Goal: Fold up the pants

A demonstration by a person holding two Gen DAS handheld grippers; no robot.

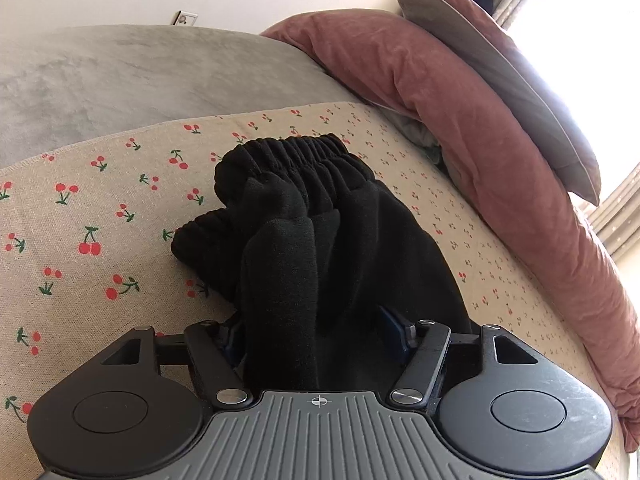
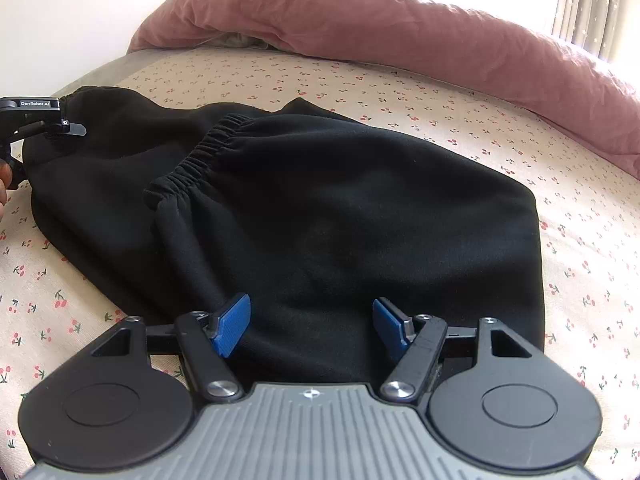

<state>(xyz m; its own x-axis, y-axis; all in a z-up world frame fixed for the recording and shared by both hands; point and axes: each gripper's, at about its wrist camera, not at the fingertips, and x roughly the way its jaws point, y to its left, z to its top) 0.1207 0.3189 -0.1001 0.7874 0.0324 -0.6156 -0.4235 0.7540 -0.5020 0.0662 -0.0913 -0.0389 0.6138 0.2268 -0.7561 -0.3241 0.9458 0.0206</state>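
Lying: black pants [image 2: 320, 208] folded on the cherry-print sheet [image 2: 440, 92].
Left gripper [image 1: 316, 324]: jaws part-open, bunched pants fabric between them; grip cannot be told.
Right gripper [image 2: 312, 320]: jaws apart over pants, holding nothing.
Beyond: pink duvet [image 2: 360, 16].

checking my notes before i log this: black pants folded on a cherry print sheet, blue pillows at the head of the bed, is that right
One detail is off: the pillows are not blue but dusty pink. The right wrist view shows them lying along the far side of the bed. The rest holds: the black pants lie folded on the cherry print sheet.
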